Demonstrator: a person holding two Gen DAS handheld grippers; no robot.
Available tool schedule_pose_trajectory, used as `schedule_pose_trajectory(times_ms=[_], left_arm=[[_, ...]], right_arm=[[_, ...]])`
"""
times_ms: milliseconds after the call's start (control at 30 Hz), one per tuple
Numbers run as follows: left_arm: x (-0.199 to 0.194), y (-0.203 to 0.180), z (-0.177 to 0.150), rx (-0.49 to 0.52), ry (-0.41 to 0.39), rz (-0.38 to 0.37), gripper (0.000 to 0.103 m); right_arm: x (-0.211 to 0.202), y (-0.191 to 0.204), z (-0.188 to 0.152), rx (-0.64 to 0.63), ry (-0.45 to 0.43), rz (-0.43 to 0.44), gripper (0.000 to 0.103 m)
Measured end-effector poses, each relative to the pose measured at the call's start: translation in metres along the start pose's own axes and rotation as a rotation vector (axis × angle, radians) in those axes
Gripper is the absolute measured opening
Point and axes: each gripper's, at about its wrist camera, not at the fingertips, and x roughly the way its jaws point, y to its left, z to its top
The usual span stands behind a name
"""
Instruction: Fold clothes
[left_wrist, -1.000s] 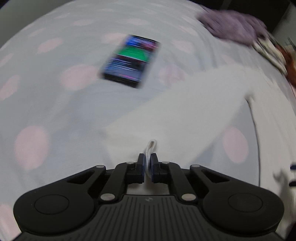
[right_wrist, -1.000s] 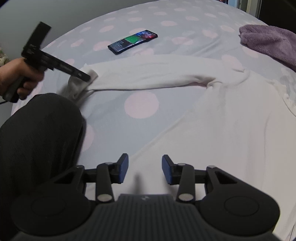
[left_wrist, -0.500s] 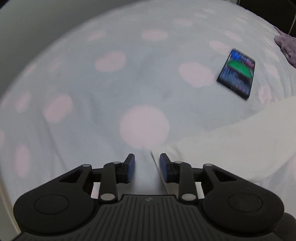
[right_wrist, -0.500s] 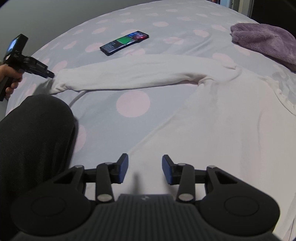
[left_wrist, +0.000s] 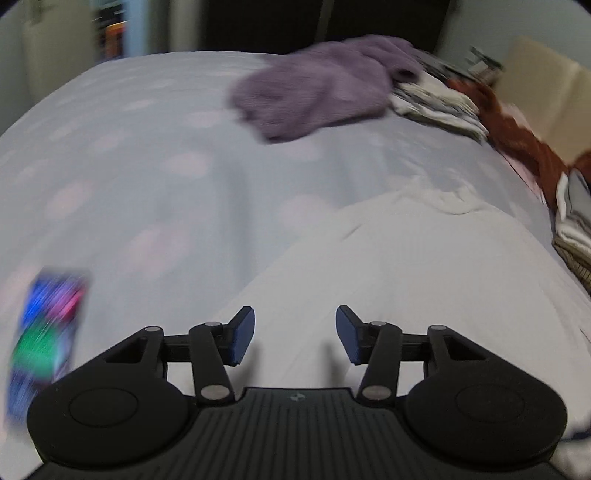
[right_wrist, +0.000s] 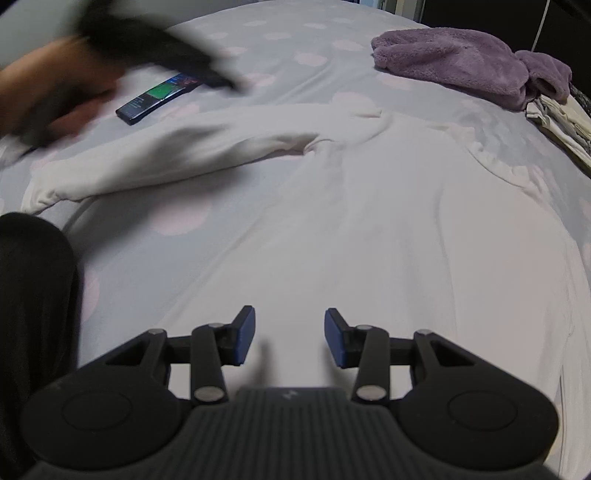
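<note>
A white long-sleeved top (right_wrist: 369, 229) lies flat on the spotted bed sheet (right_wrist: 280, 48), one sleeve (right_wrist: 155, 158) stretched out to the left. My left gripper (left_wrist: 294, 334) hovers over the top's white cloth (left_wrist: 406, 266); its jaws are opening and nothing sits between them. In the right wrist view the left gripper (right_wrist: 159, 51) shows as a dark blur in a hand above the sleeve. My right gripper (right_wrist: 289, 338) hangs open over the top's lower body, empty.
A lit phone (right_wrist: 159, 96) lies on the sheet beyond the sleeve, blurred at the left (left_wrist: 44, 332) in the left wrist view. A purple fleece garment (right_wrist: 461, 64) and a stack of other clothes (left_wrist: 461, 107) sit at the far right. A dark-clad leg (right_wrist: 33, 314) fills the lower left.
My left gripper let go of the sleeve cuff, opened and swung fast to the right over the top. The sleeve now lies flat. The right gripper barely moved.
</note>
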Motion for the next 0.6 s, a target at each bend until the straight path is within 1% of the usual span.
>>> schedule_pose_trajectory(times_ms=[67,100,167,200,233,267,367,467,533,600], left_arm=[[0.033,-0.017,0.025,0.046,0.009,-0.031,0.046],[0.046,-0.029,0.036,0.073,0.019,-0.032,0.046],[0.076,-0.043,0.048,0.113,0.028,-0.022,0.046],[0.087,-0.048,0.052,0.121,0.037,-0.018,0.046],[0.098,-0.053,0.055,0.128,0.047,-0.014,0.046],[0.105,-0.057,0.057,0.133,0.054,-0.015,0.046],[0.122,-0.066,0.063,0.144,0.072,-0.016,0.047],[0.137,-0.068,0.071,0.15,0.087,-0.013,0.047],[0.146,-0.068,0.076,0.154,0.106,-0.013,0.047],[0.154,-0.067,0.081,0.155,0.124,-0.011,0.047]], right_arm=[[-0.004,-0.006,-0.008,0.009,-0.013,-0.033,0.045],[-0.005,-0.014,-0.011,0.01,-0.013,-0.078,0.045],[-0.006,-0.042,-0.016,0.002,-0.015,-0.191,0.045],[-0.006,-0.057,-0.018,-0.001,-0.018,-0.244,0.047],[-0.006,-0.074,-0.019,0.003,-0.022,-0.289,0.05],[-0.004,-0.094,-0.015,0.027,-0.028,-0.313,0.05],[0.007,-0.17,0.001,0.096,-0.069,-0.356,0.05],[0.027,-0.251,0.021,0.113,-0.096,-0.362,0.051],[0.045,-0.303,0.039,0.091,-0.075,-0.374,0.051],[0.064,-0.345,0.054,0.08,-0.041,-0.382,0.05]])
